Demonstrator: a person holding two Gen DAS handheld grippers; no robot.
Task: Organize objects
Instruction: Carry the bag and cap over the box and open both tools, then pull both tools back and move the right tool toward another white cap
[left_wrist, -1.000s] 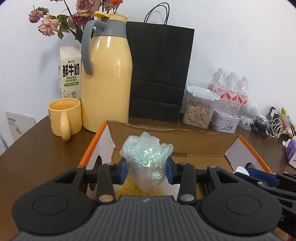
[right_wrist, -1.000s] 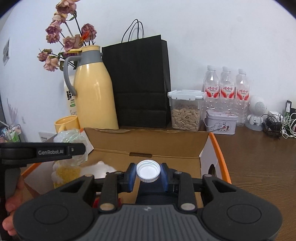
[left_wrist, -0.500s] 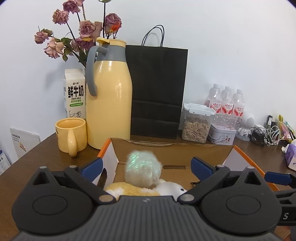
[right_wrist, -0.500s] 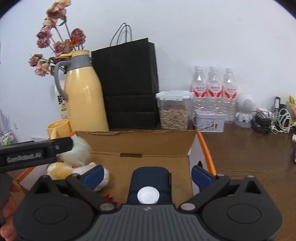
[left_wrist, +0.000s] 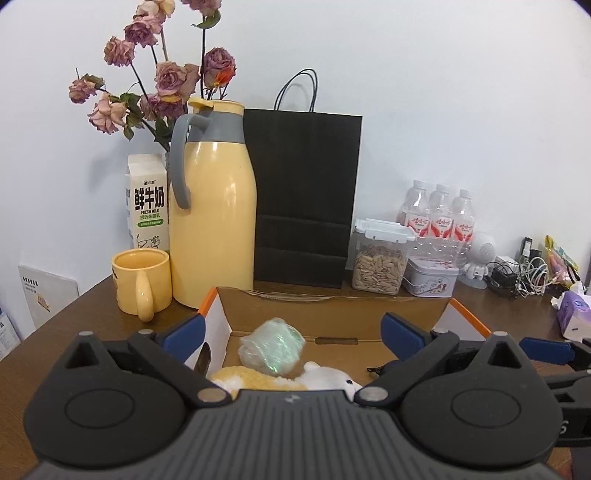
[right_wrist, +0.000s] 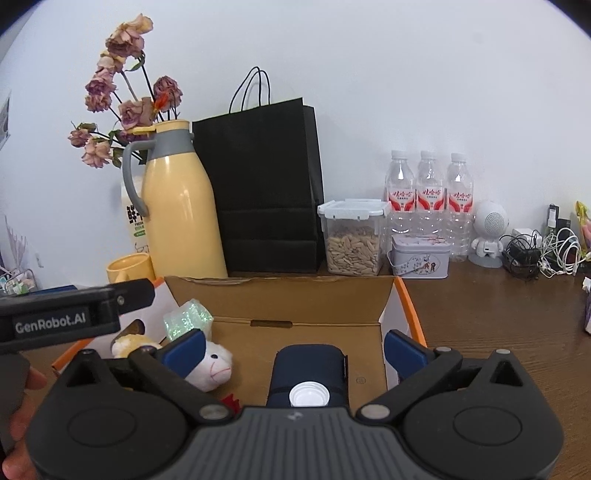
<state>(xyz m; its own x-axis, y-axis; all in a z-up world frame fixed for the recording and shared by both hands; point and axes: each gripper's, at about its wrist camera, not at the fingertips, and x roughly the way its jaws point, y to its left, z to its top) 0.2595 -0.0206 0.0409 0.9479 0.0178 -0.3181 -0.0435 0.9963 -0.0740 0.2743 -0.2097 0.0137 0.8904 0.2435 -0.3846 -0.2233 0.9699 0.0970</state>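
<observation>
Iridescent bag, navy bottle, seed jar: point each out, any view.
iridescent bag (left_wrist: 271, 345): left wrist view, middle of its crinkled plastic.
navy bottle (right_wrist: 308, 363): right wrist view, on the dark sleeve above the white cap.
seed jar (right_wrist: 352, 249): right wrist view, front wall over the seeds.

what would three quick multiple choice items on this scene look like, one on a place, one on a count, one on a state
1. Where is the shiny green bundle?
A in the cardboard box
B in the yellow mug
C on the tin

2. How many water bottles stand by the wall?
A two
B three
C five

3. What state is the right gripper in?
A shut on the bottle
B shut on nothing
C open

Key: 1 A, it lies against the plush toy inside the box; 2 B, three caps in a row; 3 C, both pads stand wide of the white-capped bottle.
</observation>
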